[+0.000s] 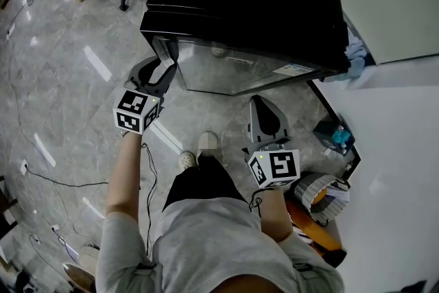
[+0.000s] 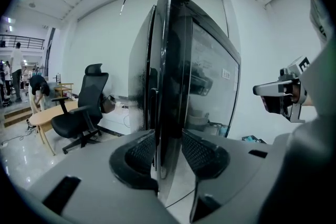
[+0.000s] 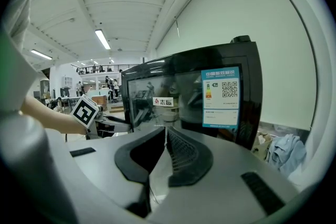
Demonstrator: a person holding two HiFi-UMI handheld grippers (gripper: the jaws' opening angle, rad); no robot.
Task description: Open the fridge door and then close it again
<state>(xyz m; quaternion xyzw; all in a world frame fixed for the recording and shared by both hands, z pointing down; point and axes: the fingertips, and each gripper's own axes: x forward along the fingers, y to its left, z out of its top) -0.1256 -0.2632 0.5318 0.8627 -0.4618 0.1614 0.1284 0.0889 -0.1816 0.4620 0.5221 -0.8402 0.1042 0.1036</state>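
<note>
Your left claw (image 2: 168, 139) pinched the free edge of the fridge door (image 2: 210, 76), which stood upright between its pads. Your right claw (image 3: 164, 136) was closed and empty, with the door front just ahead of it. You needed a firm pinch first, then a pull back along the door's swing, not straight out.
</note>
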